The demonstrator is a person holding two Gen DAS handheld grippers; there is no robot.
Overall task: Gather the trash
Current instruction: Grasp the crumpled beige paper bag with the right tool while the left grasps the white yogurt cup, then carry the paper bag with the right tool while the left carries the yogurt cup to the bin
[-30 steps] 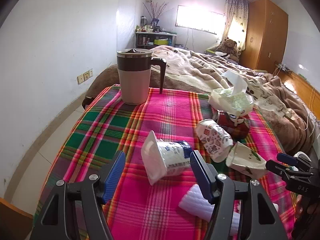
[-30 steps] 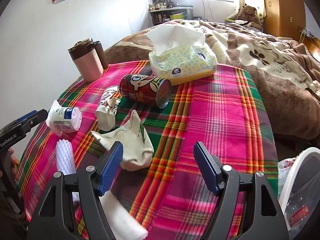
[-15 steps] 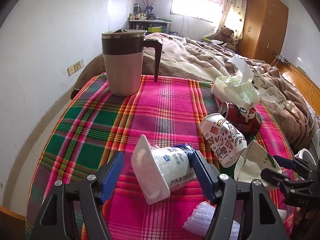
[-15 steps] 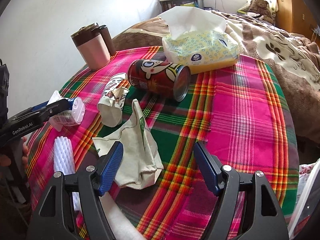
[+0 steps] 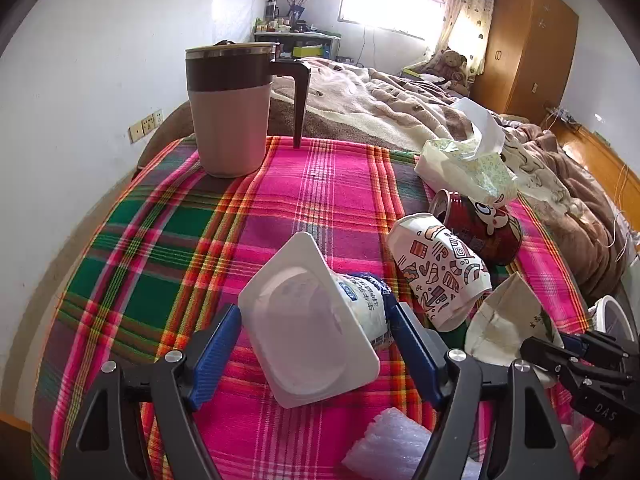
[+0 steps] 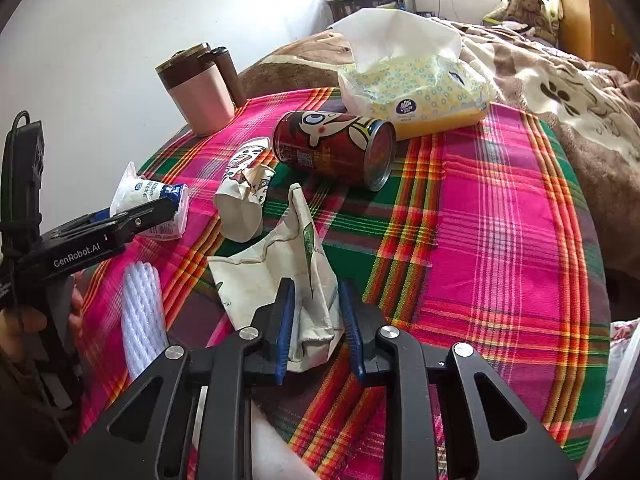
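Note:
A white yogurt cup [image 5: 312,340] lies on its side on the plaid tablecloth [image 5: 160,260], between the fingers of my left gripper [image 5: 315,312]. Its jaws are opening and stand on either side of the cup. My right gripper [image 6: 317,286] is closing, and its blue pads pinch a fold of a crumpled cream paper bag [image 6: 288,264]. Between the two lie a crushed patterned paper cup [image 6: 244,200] and a red can [image 6: 332,148] on its side. A white foam net sleeve [image 6: 142,312] lies near the front edge, beside a hand on the left gripper.
A pink and brown lidded mug [image 5: 228,112] stands at the far left of the table. A yellow tissue pack [image 6: 416,88] sits at the far edge by the bed. A white bin rim [image 5: 612,312] shows off the table's right side.
The right gripper's jaws went from wide apart to pinching the paper bag. The left gripper came forward and down until the yogurt cup sat between its fingers, which spread a little.

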